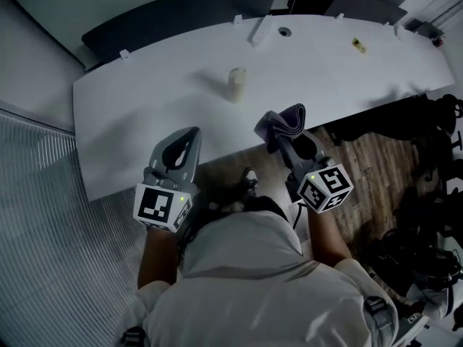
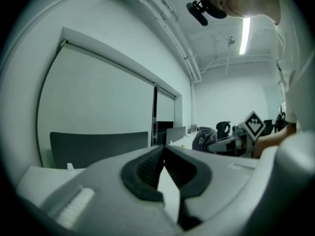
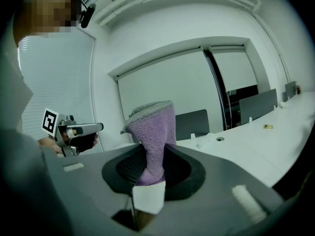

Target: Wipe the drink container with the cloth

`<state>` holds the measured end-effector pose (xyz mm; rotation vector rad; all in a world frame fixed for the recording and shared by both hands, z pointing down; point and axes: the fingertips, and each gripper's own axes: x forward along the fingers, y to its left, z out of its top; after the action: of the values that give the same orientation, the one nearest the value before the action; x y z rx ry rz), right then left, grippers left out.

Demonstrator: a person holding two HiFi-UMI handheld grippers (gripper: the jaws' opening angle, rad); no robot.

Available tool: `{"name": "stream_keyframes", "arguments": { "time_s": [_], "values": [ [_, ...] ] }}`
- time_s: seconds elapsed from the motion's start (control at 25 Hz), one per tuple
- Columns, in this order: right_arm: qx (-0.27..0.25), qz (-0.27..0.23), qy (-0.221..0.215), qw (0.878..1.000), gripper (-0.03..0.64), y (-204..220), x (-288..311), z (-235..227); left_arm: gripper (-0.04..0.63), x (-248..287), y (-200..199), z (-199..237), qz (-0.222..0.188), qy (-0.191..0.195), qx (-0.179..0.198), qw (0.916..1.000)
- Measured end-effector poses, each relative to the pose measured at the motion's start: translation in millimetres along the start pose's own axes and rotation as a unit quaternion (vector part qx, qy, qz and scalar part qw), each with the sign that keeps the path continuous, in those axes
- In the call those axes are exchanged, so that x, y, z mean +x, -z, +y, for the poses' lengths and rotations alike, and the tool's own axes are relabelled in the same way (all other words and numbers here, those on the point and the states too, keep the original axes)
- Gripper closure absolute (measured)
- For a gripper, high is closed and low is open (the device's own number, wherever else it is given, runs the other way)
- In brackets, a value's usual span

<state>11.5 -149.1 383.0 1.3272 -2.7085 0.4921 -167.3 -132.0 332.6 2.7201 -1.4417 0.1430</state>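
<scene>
A small pale drink container point(image 1: 236, 84) stands upright on the white table point(image 1: 145, 107), out in the middle. My left gripper point(image 1: 190, 134) hovers at the table's near edge, left of the container, its jaws shut with nothing between them point(image 2: 163, 150). My right gripper point(image 1: 283, 125) is held over the near edge to the container's right, shut on a purple cloth point(image 1: 284, 123). The cloth point(image 3: 153, 136) sticks up folded from between the pads, tilted upward in the right gripper view. The container does not show in either gripper view.
A dark chair back point(image 1: 181, 13) stands behind the table's far side. Small white fittings point(image 1: 261, 30) and a round grommet point(image 1: 284, 30) sit near the far edge, with a small yellow tag point(image 1: 359, 45) at far right. Office chairs point(image 1: 441, 121) crowd the floor on the right.
</scene>
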Motion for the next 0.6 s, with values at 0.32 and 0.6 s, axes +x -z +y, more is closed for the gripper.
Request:
{"name": "stream_keyframes", "arguments": {
  "time_s": [0.32, 0.6],
  "values": [
    [0.009, 0.026, -0.053, 0.998, 0.520, -15, 49, -82, 0.591, 95, 6, 8, 0.034, -0.020, -0.011, 0.9992],
    [0.022, 0.068, -0.116, 0.991, 0.520, 19, 80, -101, 0.584, 147, 25, 15, 0.082, -0.039, -0.016, 0.9958]
  ]
}}
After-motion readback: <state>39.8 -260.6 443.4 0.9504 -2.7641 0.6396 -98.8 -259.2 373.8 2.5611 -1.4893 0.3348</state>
